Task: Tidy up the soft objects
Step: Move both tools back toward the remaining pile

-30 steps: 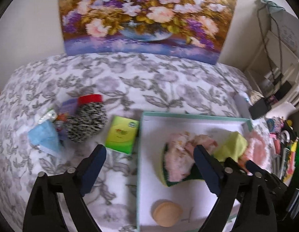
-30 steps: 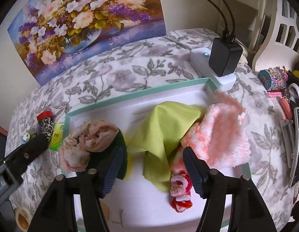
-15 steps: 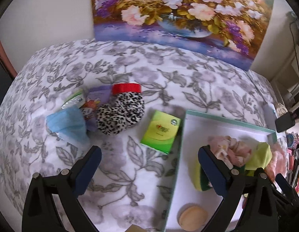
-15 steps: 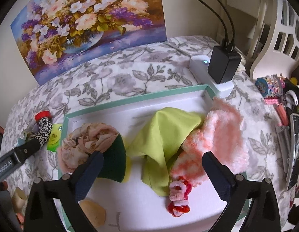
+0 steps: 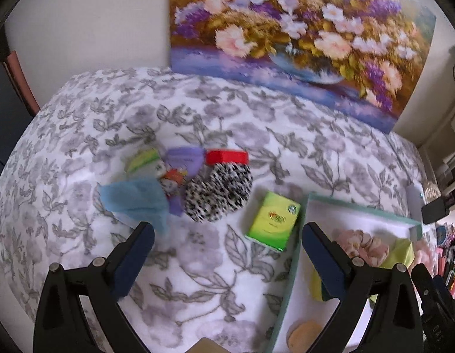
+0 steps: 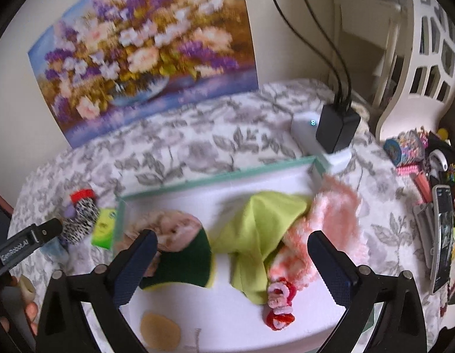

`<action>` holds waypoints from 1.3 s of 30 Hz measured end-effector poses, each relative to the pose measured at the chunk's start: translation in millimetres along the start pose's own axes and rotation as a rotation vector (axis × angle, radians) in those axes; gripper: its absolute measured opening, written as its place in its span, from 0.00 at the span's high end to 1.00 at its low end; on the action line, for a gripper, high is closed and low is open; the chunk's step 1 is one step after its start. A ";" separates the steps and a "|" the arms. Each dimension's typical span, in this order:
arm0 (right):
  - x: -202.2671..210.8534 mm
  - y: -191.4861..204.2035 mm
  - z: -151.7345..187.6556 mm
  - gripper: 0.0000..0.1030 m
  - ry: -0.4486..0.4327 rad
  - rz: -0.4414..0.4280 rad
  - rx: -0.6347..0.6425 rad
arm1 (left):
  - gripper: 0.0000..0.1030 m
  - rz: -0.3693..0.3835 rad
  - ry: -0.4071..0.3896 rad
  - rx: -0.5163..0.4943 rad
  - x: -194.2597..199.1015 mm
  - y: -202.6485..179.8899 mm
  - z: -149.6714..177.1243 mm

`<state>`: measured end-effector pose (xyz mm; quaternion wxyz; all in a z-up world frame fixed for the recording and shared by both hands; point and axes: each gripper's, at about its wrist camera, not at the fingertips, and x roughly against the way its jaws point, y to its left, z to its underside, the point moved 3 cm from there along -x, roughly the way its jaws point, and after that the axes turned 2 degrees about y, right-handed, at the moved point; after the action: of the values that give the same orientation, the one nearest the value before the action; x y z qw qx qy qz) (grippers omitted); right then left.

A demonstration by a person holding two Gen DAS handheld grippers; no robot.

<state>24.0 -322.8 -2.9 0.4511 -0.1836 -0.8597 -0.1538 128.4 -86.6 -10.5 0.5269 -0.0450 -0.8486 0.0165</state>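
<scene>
A white tray with a teal rim (image 6: 215, 178) holds a pink scrunchie on a green sponge (image 6: 186, 253), a lime cloth (image 6: 257, 229), a fluffy pink cloth (image 6: 330, 220), a red and pink curly band (image 6: 279, 303) and a tan puff (image 6: 160, 331). Left of the tray lie a leopard-print scrunchie (image 5: 218, 192), a blue cloth (image 5: 133, 197), a purple cloth (image 5: 183, 158) and a green box (image 5: 273, 220). My left gripper (image 5: 227, 256) is open above the bedspread, near the box. My right gripper (image 6: 232, 261) is open above the tray.
A flower painting (image 5: 301, 38) leans on the wall at the back. A white power strip with a black charger (image 6: 336, 129) sits at the tray's far right corner. A phone (image 6: 442, 235) and small clutter lie at the right edge. A red-lidded item (image 5: 226, 156) stands behind the scrunchie.
My left gripper has swung left, away from the tray toward the pile with the leopard scrunchie. My right gripper has opened wide and pulled back a little from the tray.
</scene>
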 end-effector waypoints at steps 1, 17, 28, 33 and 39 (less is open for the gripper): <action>2.9 2.2 -1.1 0.00 -0.010 -0.001 0.002 | 0.03 0.012 -0.013 0.004 4.1 4.1 -2.8; 5.3 77.2 19.5 0.00 0.015 -0.036 0.193 | 0.03 -0.024 -0.121 0.176 39.4 86.5 -27.3; 0.8 125.7 37.5 0.00 0.048 -0.072 0.292 | 0.02 -0.095 -0.092 0.296 36.4 147.5 -23.7; 2.2 140.8 38.7 0.00 0.050 -0.101 0.306 | 0.02 -0.128 -0.082 0.294 32.8 159.2 -23.0; 2.0 154.4 32.7 0.00 0.040 -0.122 0.316 | 0.02 -0.121 -0.095 0.298 30.6 166.7 -24.0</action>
<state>69.6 -171.7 -3.8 0.4810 -0.0547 -0.8737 -0.0476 146.3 81.7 14.9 0.4873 0.0856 -0.8617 0.1126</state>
